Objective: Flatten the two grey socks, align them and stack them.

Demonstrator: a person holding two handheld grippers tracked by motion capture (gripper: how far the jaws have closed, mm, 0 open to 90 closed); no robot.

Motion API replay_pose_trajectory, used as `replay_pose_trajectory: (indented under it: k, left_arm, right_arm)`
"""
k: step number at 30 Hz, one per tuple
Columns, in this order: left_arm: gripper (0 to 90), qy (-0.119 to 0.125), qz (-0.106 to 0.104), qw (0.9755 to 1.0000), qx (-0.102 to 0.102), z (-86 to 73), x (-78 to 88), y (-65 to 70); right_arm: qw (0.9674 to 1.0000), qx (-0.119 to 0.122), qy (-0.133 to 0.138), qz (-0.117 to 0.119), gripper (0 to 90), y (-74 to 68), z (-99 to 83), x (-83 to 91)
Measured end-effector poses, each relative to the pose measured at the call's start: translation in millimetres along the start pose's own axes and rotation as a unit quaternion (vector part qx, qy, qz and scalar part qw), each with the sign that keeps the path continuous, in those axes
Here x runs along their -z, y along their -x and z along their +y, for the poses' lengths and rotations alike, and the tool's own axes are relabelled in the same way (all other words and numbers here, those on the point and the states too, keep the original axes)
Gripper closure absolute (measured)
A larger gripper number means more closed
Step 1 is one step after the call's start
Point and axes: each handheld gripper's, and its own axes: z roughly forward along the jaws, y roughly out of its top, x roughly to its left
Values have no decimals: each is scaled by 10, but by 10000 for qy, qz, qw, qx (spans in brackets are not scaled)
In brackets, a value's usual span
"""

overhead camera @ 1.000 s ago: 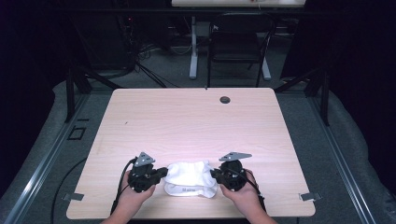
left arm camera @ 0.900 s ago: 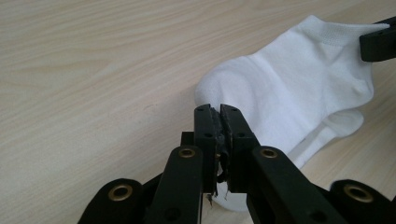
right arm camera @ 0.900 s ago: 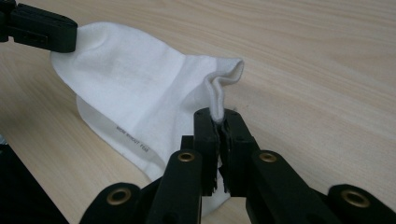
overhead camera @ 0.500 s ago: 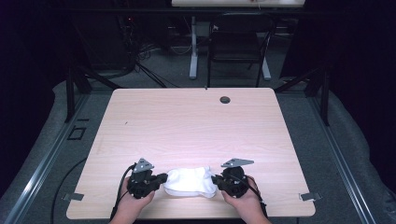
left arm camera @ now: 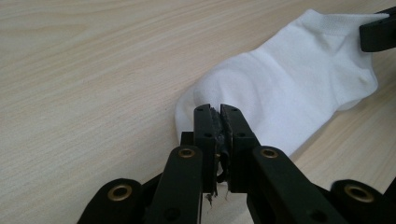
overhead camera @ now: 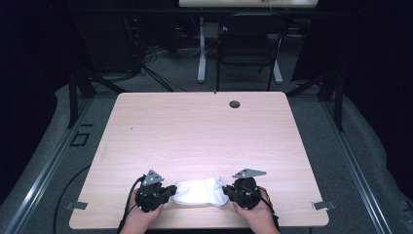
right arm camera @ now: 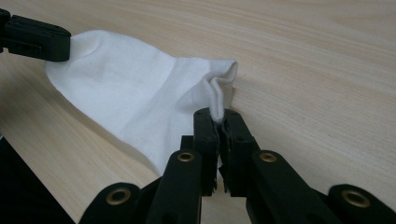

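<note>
Both tools clamped on the white sock (overhead camera: 200,191) near the desk (overhead camera: 204,131) front edge: left tool (left arm camera: 217,108) pinches its toe, right tool (right arm camera: 219,114) its cuff.

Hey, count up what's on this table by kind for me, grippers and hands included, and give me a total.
White sock: 1
Black grippers: 2, the left gripper and the right gripper, both shut on the sock
Hands: 2, the left hand and the right hand
Dark round grommet in the table: 1
Total: 6

bright overhead light on the table (overhead camera: 204,131), dark surroundings, soft shadows, gripper views sharp
</note>
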Motion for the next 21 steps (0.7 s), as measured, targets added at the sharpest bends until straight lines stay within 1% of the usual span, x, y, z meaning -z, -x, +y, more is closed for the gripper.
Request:
replay_pose_trajectory:
  k: [4,5,10,13,14,16,21]
  left_arm:
    - [858,-24,-6,10000,5,-15,-11,-1]
    - [856,-34,-11,10000,5,-20,-11,-3]
    - [852,-81,12,10000,0,-41,-23,-5]
    - [851,-85,14,10000,37,-51,-35,-8]
    - [851,-101,27,9999,6,-55,-38,-13]
    - [849,-108,42,9999,30,-59,-48,-16]
    - [843,-142,32,9999,40,-67,-75,-32]
  right_arm:
    - [10000,-6,21,9,860,20,-13,-27]
    - [10000,-42,16,23,860,25,-18,-34]
    - [10000,-45,40,52,857,19,-13,-40]
    - [10000,-39,36,40,856,14,-13,-55]
    - [10000,-20,30,53,856,11,-15,-61]
    - [10000,33,12,20,855,4,-19,-73]
    - [10000,22,4,9,853,13,-26,-93]
